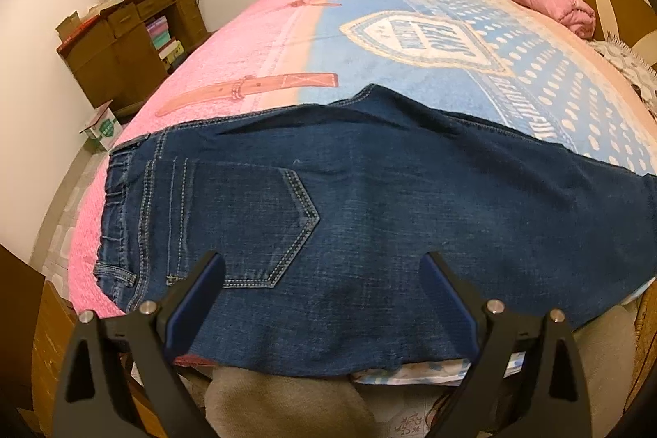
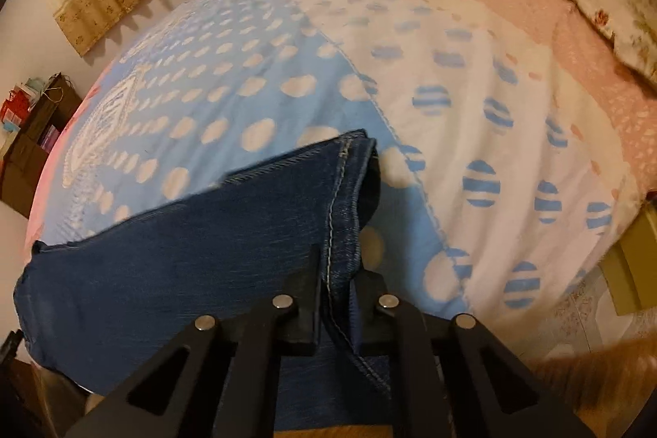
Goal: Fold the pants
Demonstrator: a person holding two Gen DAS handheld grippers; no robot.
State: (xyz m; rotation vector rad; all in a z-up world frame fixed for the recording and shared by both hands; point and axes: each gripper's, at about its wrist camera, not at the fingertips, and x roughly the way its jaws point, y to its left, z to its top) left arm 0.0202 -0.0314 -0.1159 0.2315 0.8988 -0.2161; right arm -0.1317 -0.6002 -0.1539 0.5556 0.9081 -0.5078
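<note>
Jeans (image 1: pixel 369 200), heavy, limp denim lying flat across the bed (image 1: pixel 254 40), look best gripped at thick seams: right gripper (image 2: pixel 338 298) pinches the leg hem (image 2: pixel 349 191), left gripper (image 1: pixel 324 274) hovers wide open, empty.

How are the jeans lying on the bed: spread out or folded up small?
Spread out. The jeans lie lengthwise across the bedspread, back pocket showing, one leg on the other. The right gripper pinches the hem end.
</note>
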